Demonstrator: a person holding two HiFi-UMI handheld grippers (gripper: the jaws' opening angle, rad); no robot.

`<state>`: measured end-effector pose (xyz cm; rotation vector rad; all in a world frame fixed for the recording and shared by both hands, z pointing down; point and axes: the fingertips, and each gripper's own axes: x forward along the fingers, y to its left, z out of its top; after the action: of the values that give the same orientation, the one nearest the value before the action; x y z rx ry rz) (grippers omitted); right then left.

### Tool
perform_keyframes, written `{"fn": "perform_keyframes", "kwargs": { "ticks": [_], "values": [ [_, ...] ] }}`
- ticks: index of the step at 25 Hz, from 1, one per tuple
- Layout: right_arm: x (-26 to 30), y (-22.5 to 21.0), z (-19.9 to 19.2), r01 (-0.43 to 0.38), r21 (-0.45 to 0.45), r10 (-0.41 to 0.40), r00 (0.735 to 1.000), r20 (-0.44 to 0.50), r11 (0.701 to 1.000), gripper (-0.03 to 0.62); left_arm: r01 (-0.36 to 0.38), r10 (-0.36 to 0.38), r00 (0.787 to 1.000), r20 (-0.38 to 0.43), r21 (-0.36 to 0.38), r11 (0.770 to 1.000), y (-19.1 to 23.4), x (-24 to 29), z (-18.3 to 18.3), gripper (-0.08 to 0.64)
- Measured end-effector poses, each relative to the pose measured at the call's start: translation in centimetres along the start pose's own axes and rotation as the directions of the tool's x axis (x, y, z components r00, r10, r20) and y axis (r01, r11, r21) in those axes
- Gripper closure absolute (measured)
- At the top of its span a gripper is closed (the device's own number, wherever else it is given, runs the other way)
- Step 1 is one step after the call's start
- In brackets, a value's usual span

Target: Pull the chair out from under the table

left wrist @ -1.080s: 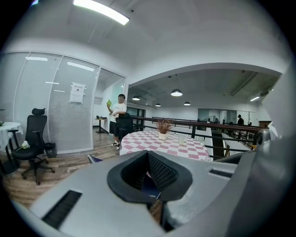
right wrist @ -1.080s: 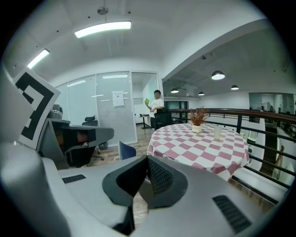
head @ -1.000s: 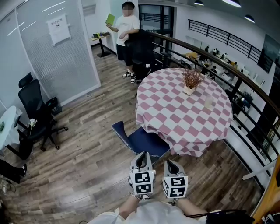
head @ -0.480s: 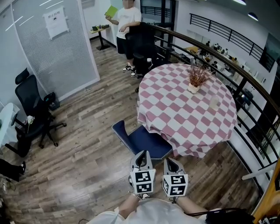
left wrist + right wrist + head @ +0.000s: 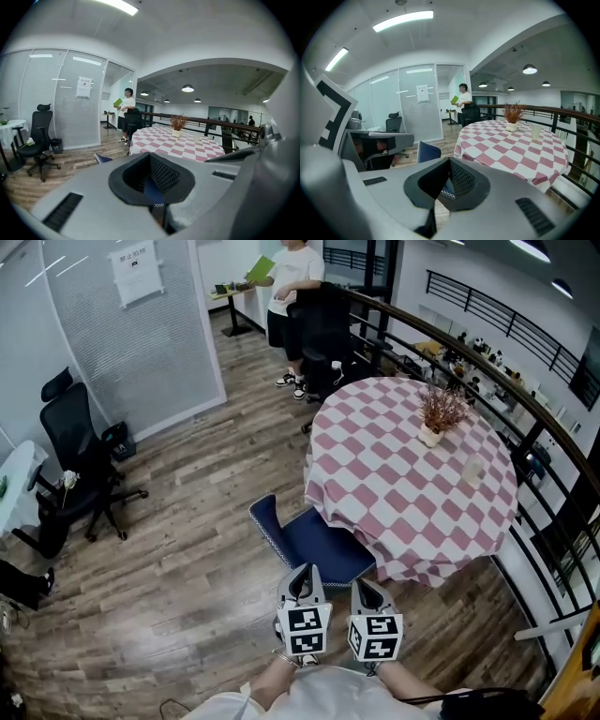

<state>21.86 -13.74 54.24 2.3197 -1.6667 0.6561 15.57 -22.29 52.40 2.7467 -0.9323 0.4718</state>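
Note:
A blue chair (image 5: 314, 542) stands with its seat partly under the round table with the pink-and-white checked cloth (image 5: 412, 479); its backrest (image 5: 266, 524) points toward me. My left gripper (image 5: 302, 579) and right gripper (image 5: 367, 590) hang side by side just short of the seat's near edge, touching nothing. Both are shut and empty. In the left gripper view the chair back (image 5: 103, 158) peeks over the closed left gripper (image 5: 152, 180), with the table (image 5: 176, 143) beyond. The right gripper view shows the chair back (image 5: 427, 152) left of the table (image 5: 511, 145), above the closed right gripper (image 5: 449, 180).
A dried-flower vase (image 5: 434, 420) and a cup (image 5: 472, 470) stand on the table. A black office chair (image 5: 77, 465) is at the left by a glass partition (image 5: 131, 324). A person (image 5: 295, 282) stands at the back beside a dark chair (image 5: 324, 326). A railing (image 5: 525, 427) runs along the right.
Both grippers have drifted forward toward the chair. In the head view the table and chair have shifted a little to the right and sit closer to the grippers. Jaws stay shut.

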Motion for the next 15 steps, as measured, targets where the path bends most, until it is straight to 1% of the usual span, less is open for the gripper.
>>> {"fn": "perform_keyframes", "kwargs": {
  "ticks": [4,8,15],
  "values": [
    [1.3,-0.2,0.4,-0.03,-0.01,0.03,1.0,-0.006,0.999,0.574,-0.038,0.038,0.999,-0.011,-0.008,0.999,0.8,0.8,-0.2,0.561],
    [3.1,-0.8,1.0,-0.085,-0.042,0.084,0.996,-0.021,0.996,0.574,-0.098,0.097,0.995,-0.014,-0.031,0.995,1.4,2.3,0.2,0.561],
    [5.9,-1.9,3.2,-0.188,-0.118,0.185,0.982,-0.04,0.975,0.574,-0.176,0.176,0.984,-0.006,-0.063,0.982,1.1,5.1,1.7,0.561]
  ]
}}
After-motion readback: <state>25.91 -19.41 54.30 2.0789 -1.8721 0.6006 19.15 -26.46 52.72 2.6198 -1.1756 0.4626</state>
